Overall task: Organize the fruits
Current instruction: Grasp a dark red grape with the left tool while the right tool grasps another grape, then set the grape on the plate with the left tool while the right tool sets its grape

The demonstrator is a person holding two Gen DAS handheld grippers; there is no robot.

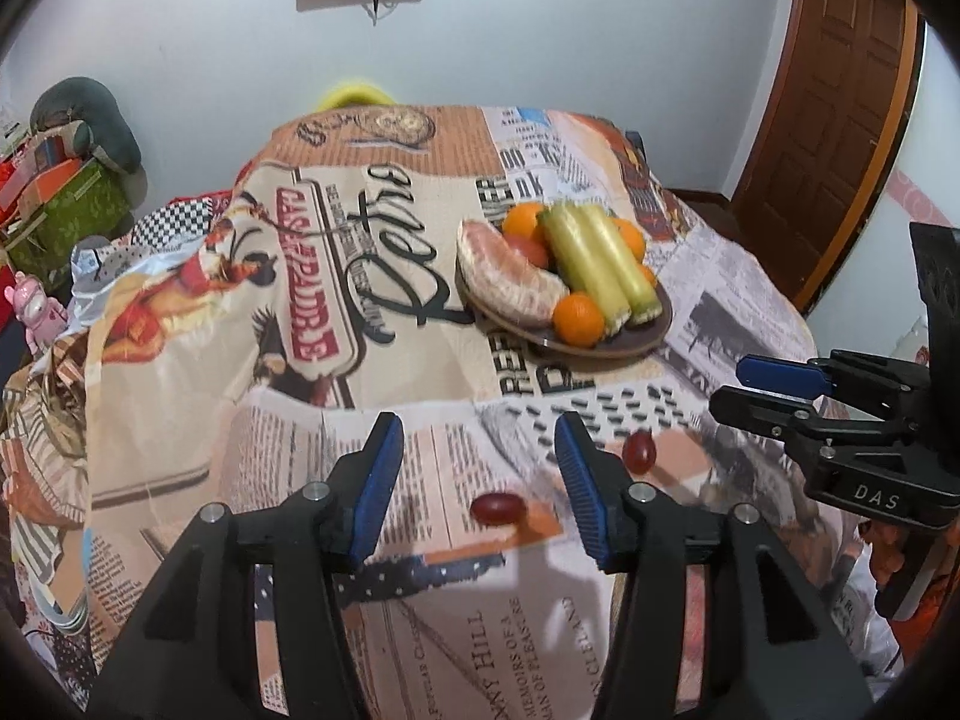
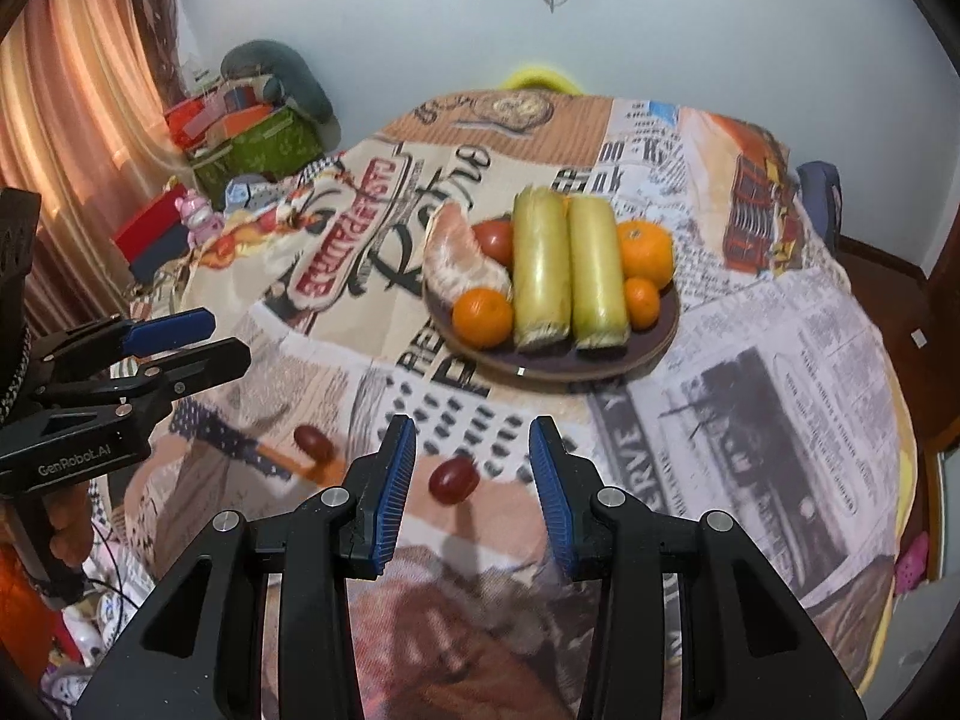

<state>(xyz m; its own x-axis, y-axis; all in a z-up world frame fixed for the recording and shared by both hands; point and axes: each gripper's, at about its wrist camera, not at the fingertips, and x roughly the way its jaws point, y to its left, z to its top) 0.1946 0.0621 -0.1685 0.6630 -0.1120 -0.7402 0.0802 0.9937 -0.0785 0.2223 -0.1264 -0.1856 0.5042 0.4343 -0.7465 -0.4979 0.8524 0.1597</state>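
Light: bright, even | shadows: soft | blur: slight | edges: fisheye-warped, dark corners

From my left wrist camera, the tomato (image 1: 531,251) is mostly hidden behind the pomelo wedge (image 1: 507,276), and one small orange (image 1: 647,273) barely shows past the right corn cob (image 1: 621,258). A yellow object (image 2: 540,79) at the table's far edge is cut off by the cloth (image 2: 780,360); possibly a chair back.
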